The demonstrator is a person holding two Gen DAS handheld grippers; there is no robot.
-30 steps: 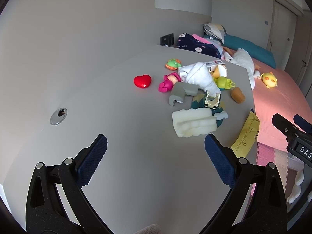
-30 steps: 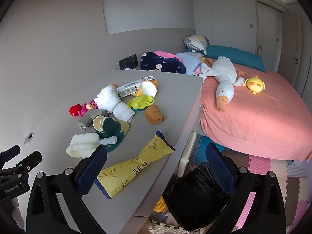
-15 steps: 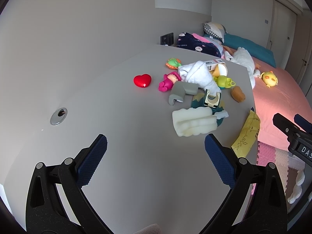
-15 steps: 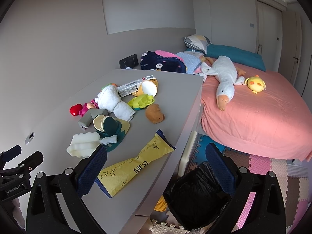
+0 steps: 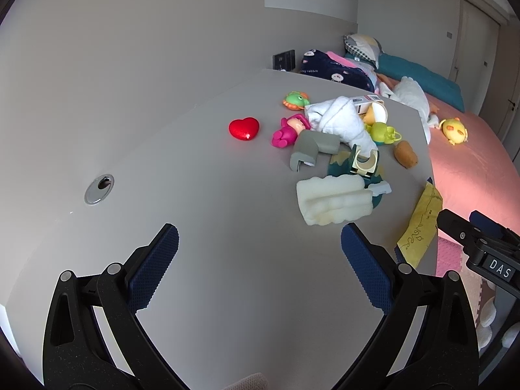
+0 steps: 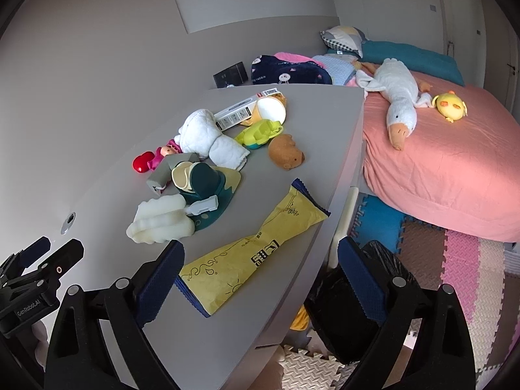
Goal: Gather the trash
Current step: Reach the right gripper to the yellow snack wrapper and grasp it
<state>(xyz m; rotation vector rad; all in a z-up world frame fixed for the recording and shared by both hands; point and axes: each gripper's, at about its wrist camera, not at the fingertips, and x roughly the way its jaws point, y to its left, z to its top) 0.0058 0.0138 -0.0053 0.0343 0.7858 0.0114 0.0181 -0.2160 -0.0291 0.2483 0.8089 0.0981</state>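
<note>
A yellow snack wrapper (image 6: 253,253) lies on the grey table (image 6: 318,123) near its right edge, just ahead of my open, empty right gripper (image 6: 260,273); it also shows in the left wrist view (image 5: 421,221). A white foam piece (image 5: 333,200) lies ahead of my open, empty left gripper (image 5: 260,256), with a dark green wrapper (image 6: 211,191) beside it. A white carton (image 6: 239,113) and a paper cup (image 6: 271,110) lie at the far side. A black trash bag (image 6: 341,295) stands on the floor below the table's edge.
Toys are mixed in: a red heart (image 5: 243,127), a pink doll (image 5: 289,129), a green toy (image 6: 258,133), a brown plush (image 6: 286,152), a white towel (image 6: 208,138), a grey bracket (image 5: 312,149). A pink bed (image 6: 448,169) with a goose plush is to the right.
Both grippers have drifted very slightly; the scene on the table is unchanged and both stay open.
</note>
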